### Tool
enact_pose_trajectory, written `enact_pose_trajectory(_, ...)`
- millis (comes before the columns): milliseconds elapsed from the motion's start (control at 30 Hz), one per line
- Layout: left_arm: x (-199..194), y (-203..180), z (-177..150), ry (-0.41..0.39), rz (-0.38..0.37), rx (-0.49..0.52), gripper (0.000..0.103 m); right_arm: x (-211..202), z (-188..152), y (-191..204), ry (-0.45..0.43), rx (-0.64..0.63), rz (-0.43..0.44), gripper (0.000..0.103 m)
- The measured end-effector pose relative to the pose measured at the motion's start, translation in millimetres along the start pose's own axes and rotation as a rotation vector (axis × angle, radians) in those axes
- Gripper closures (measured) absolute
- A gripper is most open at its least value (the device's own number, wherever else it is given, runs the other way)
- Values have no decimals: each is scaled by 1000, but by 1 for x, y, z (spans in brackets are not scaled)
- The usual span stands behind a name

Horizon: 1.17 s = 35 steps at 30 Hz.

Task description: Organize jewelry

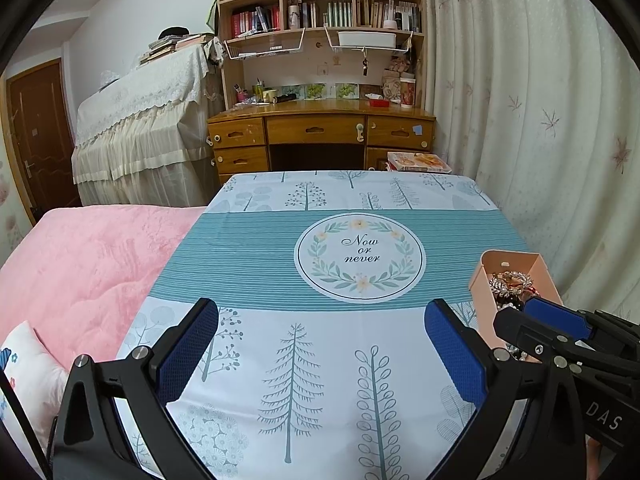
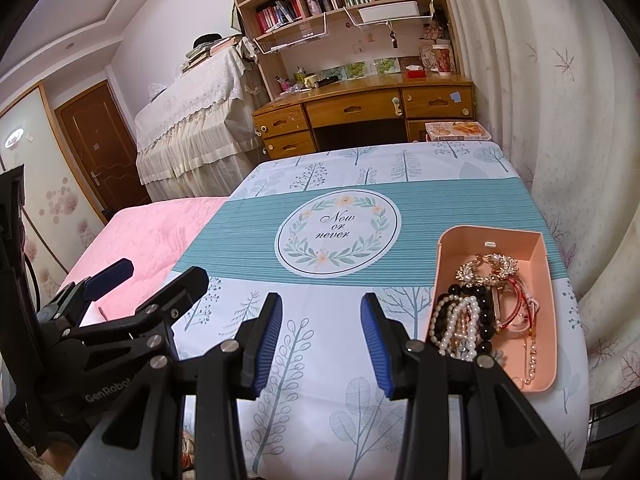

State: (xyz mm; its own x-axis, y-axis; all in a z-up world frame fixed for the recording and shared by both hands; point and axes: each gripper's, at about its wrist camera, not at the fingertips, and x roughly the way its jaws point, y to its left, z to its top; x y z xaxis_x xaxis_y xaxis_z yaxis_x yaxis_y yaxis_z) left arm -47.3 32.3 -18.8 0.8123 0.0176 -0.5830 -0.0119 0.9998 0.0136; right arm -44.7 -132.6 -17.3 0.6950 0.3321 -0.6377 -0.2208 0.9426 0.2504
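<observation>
Just R of empty right tool: jewelry tray.

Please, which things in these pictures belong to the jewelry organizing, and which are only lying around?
For the job:
- pink tray
- pearl bracelet
- black bead bracelet
- gold crystal ornament
- left gripper, open
- right gripper, open

Only lying around:
- tablecloth
- pink blanket
- desk
- bookshelf
</observation>
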Motion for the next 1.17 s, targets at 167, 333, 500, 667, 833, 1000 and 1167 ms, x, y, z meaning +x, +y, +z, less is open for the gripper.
enact_pose_trajectory(167,0,0,0,2,0,0,1,1,0,-1,2,1,0,62)
enact_pose_trajectory(333,1,2,-3,3,-1,-3,1,0,0,-1,3,1,1,62)
enact_pose_trajectory(500,1,2,-3,2,0,-1,1,0,1,0,4,1,0,62)
enact_pose_trajectory(667,1,4,-6,2,2,-2,1,0,1,0,6,2,0,62)
enact_pose_trajectory(833,1,11,-11,8,4,-10,1,0,-3,-1,18,3,5,62)
enact_pose_trajectory(1000,-2,21,-14,13,-10,-36,1,-5,-11,2,26,-5,11,62)
enact_pose_trajectory(1167,-3,28,-14,23,-13,-52,1,-7,-12,14,36,-17,14,62)
